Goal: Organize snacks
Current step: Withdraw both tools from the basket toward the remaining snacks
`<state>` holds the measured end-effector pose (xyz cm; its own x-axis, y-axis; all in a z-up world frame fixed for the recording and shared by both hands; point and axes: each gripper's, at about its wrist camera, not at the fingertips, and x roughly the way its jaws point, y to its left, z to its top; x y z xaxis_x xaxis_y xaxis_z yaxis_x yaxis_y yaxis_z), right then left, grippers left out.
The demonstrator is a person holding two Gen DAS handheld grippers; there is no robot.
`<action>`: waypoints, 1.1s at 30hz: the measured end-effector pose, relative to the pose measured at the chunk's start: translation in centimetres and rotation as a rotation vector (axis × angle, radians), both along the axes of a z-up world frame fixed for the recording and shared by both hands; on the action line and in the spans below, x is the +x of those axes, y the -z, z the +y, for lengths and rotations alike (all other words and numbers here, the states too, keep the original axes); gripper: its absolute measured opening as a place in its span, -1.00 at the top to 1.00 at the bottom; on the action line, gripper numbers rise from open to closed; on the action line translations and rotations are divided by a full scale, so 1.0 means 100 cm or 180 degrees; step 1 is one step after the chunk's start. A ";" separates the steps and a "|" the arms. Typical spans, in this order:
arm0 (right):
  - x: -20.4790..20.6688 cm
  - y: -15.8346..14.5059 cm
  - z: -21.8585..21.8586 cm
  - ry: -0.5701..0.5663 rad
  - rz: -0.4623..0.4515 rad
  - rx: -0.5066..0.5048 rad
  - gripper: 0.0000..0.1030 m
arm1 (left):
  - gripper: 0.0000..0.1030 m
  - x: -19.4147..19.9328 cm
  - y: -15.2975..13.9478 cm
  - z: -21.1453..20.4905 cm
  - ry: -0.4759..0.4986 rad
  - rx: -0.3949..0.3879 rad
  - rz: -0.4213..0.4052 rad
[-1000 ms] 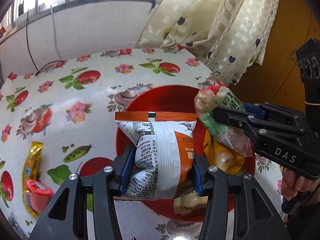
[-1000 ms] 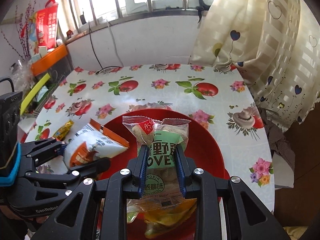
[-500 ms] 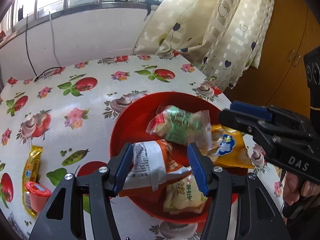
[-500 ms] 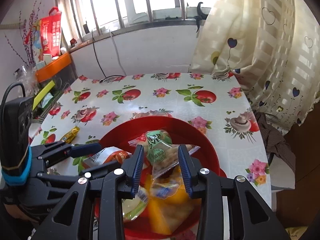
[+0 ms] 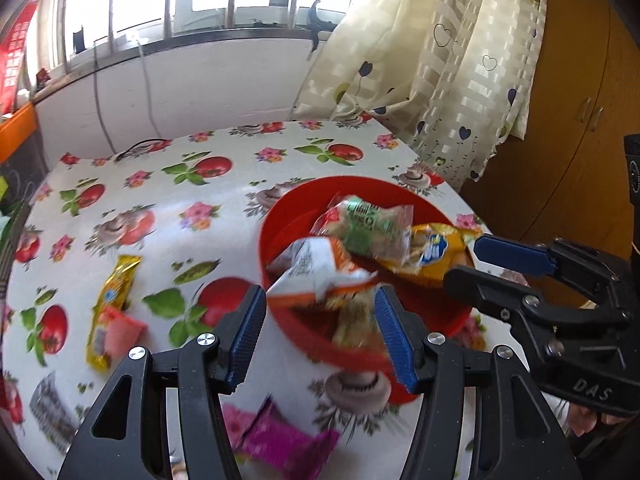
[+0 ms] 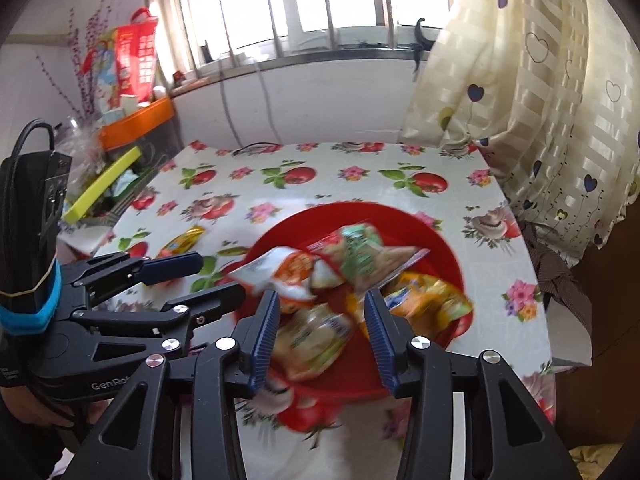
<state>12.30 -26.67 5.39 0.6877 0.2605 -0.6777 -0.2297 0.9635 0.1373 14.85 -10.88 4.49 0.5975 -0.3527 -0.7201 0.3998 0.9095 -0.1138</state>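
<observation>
A red bowl (image 5: 288, 216) (image 6: 404, 220) sits on the floral tablecloth and holds several snack packs. An orange-and-white bag (image 5: 316, 268) (image 6: 280, 272) lies at its left side, a green pack (image 5: 368, 224) (image 6: 360, 252) behind it, a yellow pack (image 5: 432, 248) (image 6: 424, 300) to the right. My left gripper (image 5: 320, 336) is open and empty, raised at the bowl's near rim. My right gripper (image 6: 320, 336) is open and empty above the bowl's near side. Each gripper shows in the other view, the right one (image 5: 492, 264) and the left one (image 6: 200, 276).
On the table left of the bowl lie a yellow bar (image 5: 114, 292) (image 6: 184, 240), a pink-red pack (image 5: 120, 332) and, near the front edge, a magenta pack (image 5: 280, 440). A curtain (image 5: 440, 60) hangs at the back right. An orange tray (image 6: 136, 124) stands at the far left.
Both grippers let go of their packs, the orange-and-white bag and the green pack, which now lie in the bowl. Both grippers have opened and pulled back and up.
</observation>
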 end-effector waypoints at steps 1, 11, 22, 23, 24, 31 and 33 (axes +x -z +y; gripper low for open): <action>-0.006 0.000 0.005 -0.0023 -0.0004 0.0010 0.13 | -0.12 -0.004 0.000 0.002 -0.0016 0.0003 -0.0008; -0.046 0.002 0.038 -0.0228 0.0040 0.0122 -0.04 | -0.12 -0.054 0.002 0.044 -0.0210 0.0029 -0.0060; -0.080 0.009 0.082 -0.0437 0.0135 0.0032 -0.10 | -0.12 -0.089 0.015 0.081 -0.0306 -0.0044 -0.0030; -0.083 0.009 0.084 -0.0435 0.0129 0.0016 -0.10 | -0.12 -0.092 0.015 0.083 -0.0306 -0.0052 -0.0034; -0.085 0.008 0.086 -0.0428 0.0125 -0.0005 -0.10 | -0.12 -0.094 0.016 0.086 -0.0305 -0.0060 -0.0037; -0.098 0.007 0.101 -0.0390 0.0115 -0.0125 -0.10 | -0.12 -0.108 0.014 0.100 -0.0336 -0.0107 -0.0070; -0.101 0.005 0.104 -0.0392 0.0106 -0.0158 -0.10 | -0.12 -0.111 0.014 0.104 -0.0349 -0.0126 -0.0075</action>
<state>2.15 -16.27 4.84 0.6294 0.3071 -0.7138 -0.3426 0.9342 0.0997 3.70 -0.45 3.08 0.6508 -0.3122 -0.6921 0.3010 0.9429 -0.1423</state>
